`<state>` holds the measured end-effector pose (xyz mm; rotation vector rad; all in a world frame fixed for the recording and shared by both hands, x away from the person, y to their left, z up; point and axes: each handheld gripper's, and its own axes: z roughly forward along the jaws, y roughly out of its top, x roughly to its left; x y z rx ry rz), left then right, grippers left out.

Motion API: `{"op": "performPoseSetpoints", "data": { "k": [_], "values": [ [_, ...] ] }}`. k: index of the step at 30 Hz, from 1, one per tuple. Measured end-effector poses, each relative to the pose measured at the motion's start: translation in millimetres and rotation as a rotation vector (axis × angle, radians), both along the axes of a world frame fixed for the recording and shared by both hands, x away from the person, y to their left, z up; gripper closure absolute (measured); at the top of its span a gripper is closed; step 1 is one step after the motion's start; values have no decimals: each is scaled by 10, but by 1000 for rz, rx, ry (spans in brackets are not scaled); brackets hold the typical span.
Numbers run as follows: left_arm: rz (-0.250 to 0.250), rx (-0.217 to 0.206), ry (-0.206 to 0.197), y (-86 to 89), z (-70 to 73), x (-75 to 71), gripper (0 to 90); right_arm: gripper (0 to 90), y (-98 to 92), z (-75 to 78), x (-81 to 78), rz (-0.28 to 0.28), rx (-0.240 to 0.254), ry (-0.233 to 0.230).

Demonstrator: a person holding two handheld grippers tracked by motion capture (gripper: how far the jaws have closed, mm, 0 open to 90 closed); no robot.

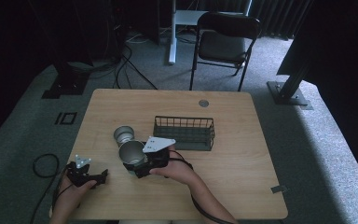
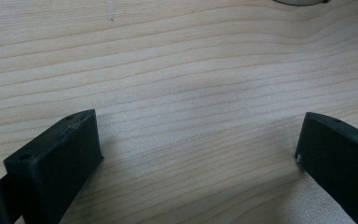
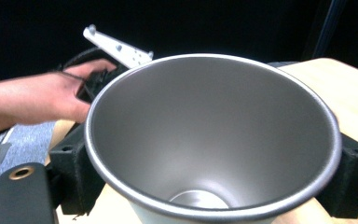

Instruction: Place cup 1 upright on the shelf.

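Note:
A steel cup (image 1: 131,153) is at the table's front middle, with my right gripper (image 1: 137,167) shut on it. In the right gripper view the cup (image 3: 214,135) sits between the two black jaws, mouth toward the camera and empty. A second steel cup (image 1: 124,134) stands just behind it on the wood. A dark wire basket (image 1: 184,133) stands empty to their right. My left gripper (image 1: 103,176) rests low near the table's front left, open (image 2: 198,140) over bare wood, holding nothing.
The wooden table (image 1: 233,158) has bare room on its right half and along the back. A round grommet (image 1: 203,103) sits near the far edge. A black chair (image 1: 223,42) stands beyond the table. Cables (image 1: 44,163) lie on the floor at left.

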<state>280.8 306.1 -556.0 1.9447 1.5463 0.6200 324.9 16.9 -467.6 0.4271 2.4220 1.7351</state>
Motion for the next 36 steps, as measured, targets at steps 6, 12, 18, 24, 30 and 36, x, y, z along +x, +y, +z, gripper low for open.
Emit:
{"op": "performPoseSetpoints", "data": {
  "k": [6,12,18,24,30,36],
  "values": [
    [0,0,0,0,0,0,6,127,-47,157,51,-20,11,-8],
    [0,0,0,0,0,0,6,127,-131,337,113,-68,27,-24],
    [-1,0,1,0,1,0,6,127,-246,505,194,-153,59,-39],
    [0,0,1,0,1,0,6,127,-364,600,274,-228,81,-51],
    [-1,0,2,1,1,0,6,127,-457,674,338,-292,96,-66],
    [-1,0,1,1,1,0,6,128,-602,759,433,-407,76,-95]
  ]
}}
